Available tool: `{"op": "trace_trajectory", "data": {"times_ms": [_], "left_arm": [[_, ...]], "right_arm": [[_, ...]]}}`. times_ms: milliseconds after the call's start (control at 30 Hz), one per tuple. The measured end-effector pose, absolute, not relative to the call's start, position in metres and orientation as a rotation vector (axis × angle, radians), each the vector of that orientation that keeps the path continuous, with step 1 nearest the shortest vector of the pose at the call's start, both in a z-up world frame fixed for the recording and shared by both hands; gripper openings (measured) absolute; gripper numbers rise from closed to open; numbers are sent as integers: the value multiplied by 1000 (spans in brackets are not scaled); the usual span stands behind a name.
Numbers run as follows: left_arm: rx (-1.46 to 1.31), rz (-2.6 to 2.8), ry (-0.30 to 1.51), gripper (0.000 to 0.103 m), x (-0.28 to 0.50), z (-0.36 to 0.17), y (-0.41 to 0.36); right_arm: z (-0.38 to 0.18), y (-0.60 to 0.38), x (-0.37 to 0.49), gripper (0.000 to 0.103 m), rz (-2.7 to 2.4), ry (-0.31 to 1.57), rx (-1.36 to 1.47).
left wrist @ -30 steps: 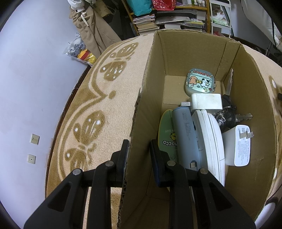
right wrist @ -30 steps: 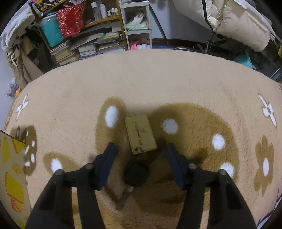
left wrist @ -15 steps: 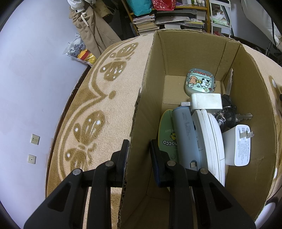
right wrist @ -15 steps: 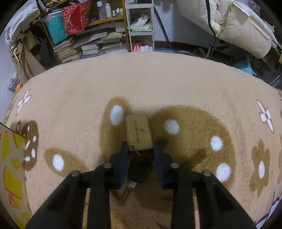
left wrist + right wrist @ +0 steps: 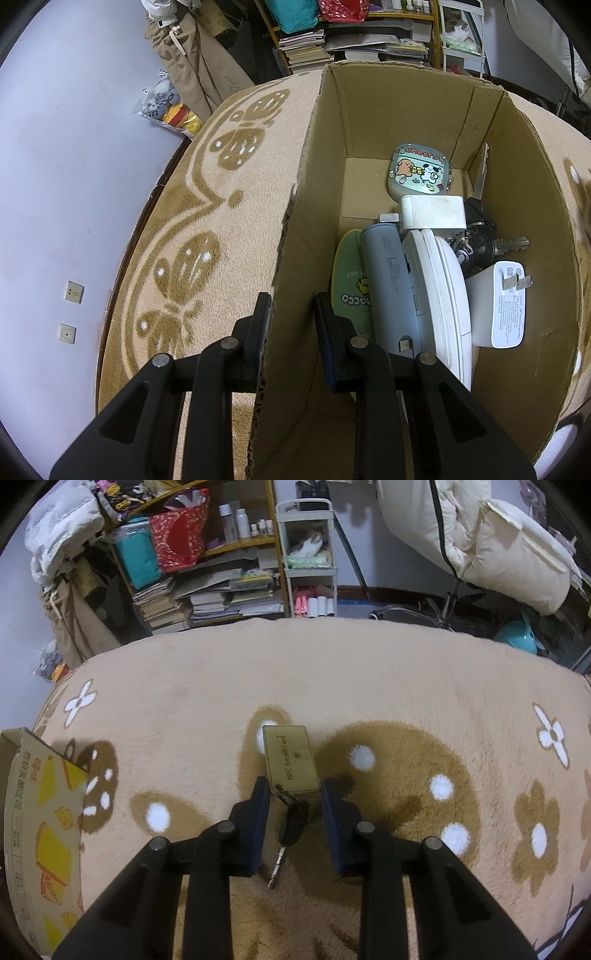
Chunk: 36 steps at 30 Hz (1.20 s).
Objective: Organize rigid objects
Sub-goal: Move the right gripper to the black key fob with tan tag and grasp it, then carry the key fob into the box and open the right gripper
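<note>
My left gripper is shut on the near left wall of a cardboard box, one finger outside and one inside. The box holds a grey power bank, a white device, a white charger, keys, a green case and a cartoon case. My right gripper is shut on a key tied to a tan NFC card tag, lifted off the carpet.
The beige carpet with brown patches and white dots lies under both grippers. The box's printed outer corner shows at the left of the right wrist view. Shelves of books and a white cart stand behind.
My right gripper closed from wide open onto the key and raised it with the card tag off the carpet. The left gripper kept still on the box wall.
</note>
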<state>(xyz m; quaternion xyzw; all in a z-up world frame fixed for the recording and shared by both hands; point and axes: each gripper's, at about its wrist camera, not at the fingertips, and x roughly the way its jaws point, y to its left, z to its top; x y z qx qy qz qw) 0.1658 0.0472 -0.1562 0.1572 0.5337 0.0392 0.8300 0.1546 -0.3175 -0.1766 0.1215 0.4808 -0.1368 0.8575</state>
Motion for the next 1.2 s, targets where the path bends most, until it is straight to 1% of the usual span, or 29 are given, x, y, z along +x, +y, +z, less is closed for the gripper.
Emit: {"op": "trace_trajectory", "data": {"times_ms": [400,733,967,1200], "left_arm": [[337,89,1135,23,164,-155,47],[344,94,1133,23,161,-156,45],[339,94,1134,23,160,-156,45],[338,92,1135,23,160,-156,46]], "right_arm": [[-151,-277,156,30,-159,986,172],[-104,-204,156,30,22,918,57],[-67,-146,156,30,153,827,63],[-58,-97,153,30,265,802,52]]}}
